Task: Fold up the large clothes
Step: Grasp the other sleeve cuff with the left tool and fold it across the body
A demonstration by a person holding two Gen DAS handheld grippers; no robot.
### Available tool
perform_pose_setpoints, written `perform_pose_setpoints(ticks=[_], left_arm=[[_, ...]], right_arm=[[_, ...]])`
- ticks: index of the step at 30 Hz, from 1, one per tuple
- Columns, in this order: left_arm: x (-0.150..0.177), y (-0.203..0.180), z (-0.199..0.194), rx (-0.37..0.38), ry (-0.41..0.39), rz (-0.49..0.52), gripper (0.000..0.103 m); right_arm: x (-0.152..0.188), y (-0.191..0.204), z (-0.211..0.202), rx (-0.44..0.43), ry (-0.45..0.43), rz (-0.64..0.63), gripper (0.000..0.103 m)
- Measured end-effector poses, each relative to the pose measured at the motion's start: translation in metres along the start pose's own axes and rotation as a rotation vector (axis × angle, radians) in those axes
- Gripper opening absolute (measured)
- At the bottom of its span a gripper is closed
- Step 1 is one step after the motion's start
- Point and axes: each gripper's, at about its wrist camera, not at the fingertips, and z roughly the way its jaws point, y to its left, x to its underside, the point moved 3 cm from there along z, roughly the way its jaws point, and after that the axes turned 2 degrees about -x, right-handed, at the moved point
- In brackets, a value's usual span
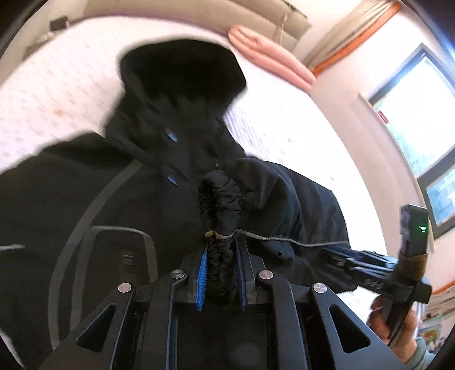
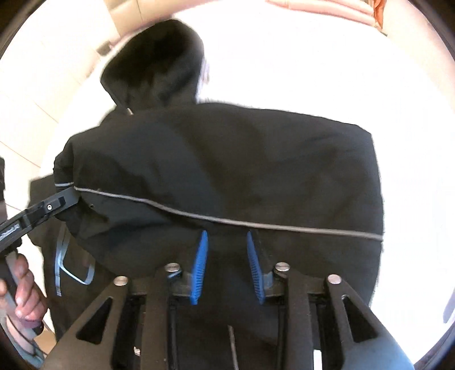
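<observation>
A black hooded jacket (image 1: 93, 182) lies on a white mattress (image 1: 57, 85), its hood (image 1: 182, 68) pointing away. In the left wrist view my left gripper (image 1: 221, 244) is shut on the sleeve's gathered elastic cuff (image 1: 220, 264), which bunches between the blue pads. One sleeve (image 2: 227, 159), edged with grey piping, is folded across the body. My right gripper (image 2: 226, 233) sits at that piped edge with its blue pads apart and dark cloth behind them; no pinch shows. The right gripper (image 1: 330, 252) also appears at the jacket's right edge, and the left gripper (image 2: 72, 195) at the cuff.
A pink folded blanket (image 1: 270, 54) lies at the mattress's far right corner beside a beige headboard (image 1: 199, 8). A window (image 1: 421, 113) is on the right wall. A person's hands (image 2: 22, 284) grip the handles. Bare mattress (image 2: 312, 57) surrounds the jacket.
</observation>
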Motion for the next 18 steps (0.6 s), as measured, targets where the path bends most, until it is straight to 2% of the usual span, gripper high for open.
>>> perform_pose_setpoints(ticks=[4, 6, 11, 14, 16, 18], left_arm=[[0.0, 0.04, -0.027, -0.067, -0.03, -0.028, 0.018], [0.004, 0.066, -0.032, -0.115, -0.029, -0.066, 0.018], [0.02, 0.117, -0.028, -0.217, -0.004, -0.114, 0.018], [0.031, 0.15, -0.01, -0.247, 0.062, -0.145, 0.024], [0.034, 0.165, -0.001, -0.239, 0.082, -0.166, 0.033], [0.031, 0.172, -0.002, -0.211, 0.081, -0.185, 0.04]], right_arm=[[-0.003, 0.003, -0.013, -0.007, -0.028, 0.006, 0.043], [-0.001, 0.002, -0.002, 0.018, -0.01, 0.01, 0.043], [0.006, 0.021, 0.042, -0.001, 0.057, 0.017, 0.042], [0.014, 0.039, 0.078, 0.078, 0.123, -0.022, 0.044], [0.016, 0.054, 0.086, 0.153, 0.103, -0.094, 0.049], [0.016, 0.062, 0.088, 0.194, 0.104, -0.131, 0.049]])
